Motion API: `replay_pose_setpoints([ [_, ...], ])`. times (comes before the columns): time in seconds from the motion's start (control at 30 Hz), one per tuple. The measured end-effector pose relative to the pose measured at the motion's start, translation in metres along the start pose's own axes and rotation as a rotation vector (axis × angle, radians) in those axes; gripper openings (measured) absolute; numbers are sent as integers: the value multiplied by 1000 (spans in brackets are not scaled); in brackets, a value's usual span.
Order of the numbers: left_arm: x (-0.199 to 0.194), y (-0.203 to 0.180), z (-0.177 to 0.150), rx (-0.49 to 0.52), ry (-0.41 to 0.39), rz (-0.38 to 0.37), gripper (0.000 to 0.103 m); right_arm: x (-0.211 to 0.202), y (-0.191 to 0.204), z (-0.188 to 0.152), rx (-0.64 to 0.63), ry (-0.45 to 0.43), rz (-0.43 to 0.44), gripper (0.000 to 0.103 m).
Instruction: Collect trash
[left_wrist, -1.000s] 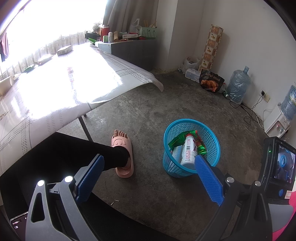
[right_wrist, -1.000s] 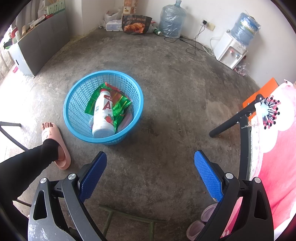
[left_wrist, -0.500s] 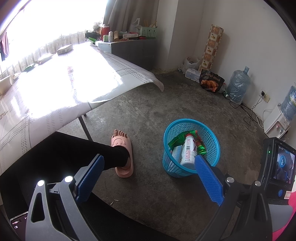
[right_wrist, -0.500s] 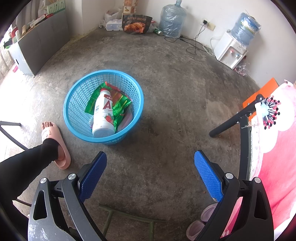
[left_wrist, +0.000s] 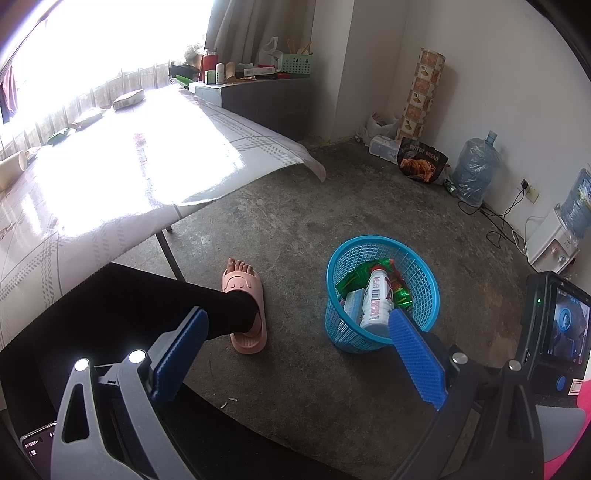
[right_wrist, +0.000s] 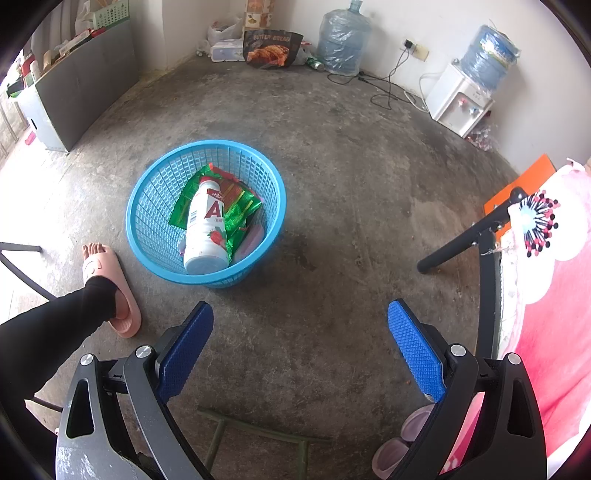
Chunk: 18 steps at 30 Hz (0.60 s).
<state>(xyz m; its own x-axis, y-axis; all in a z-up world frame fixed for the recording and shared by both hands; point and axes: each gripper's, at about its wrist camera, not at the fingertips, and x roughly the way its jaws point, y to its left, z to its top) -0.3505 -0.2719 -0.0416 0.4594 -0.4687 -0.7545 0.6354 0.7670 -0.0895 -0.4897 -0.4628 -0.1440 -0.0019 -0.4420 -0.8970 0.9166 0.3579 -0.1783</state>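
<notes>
Both tools hang above the floor, angled down toward the blue basket (right_wrist: 275, 206). The left tool (left_wrist: 295, 354) and right tool (right_wrist: 299, 347) gape wide, holding nothing. A white bottle (right_wrist: 205, 229) lies inside the basket.

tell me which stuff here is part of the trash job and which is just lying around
Part of the job:
- blue basket
- white bottle in it
- green wrappers in it
- left tongs and right tongs, both open and empty

Just lying about:
- water jug
- water dispenser
- bread bag
- pink slipper on the person's foot
</notes>
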Motion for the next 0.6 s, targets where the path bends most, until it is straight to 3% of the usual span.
replay_pose_setpoints([
  [0.6,0,-1,0,0,1,0,96,2,-1,-3,0,-2,0,91],
])
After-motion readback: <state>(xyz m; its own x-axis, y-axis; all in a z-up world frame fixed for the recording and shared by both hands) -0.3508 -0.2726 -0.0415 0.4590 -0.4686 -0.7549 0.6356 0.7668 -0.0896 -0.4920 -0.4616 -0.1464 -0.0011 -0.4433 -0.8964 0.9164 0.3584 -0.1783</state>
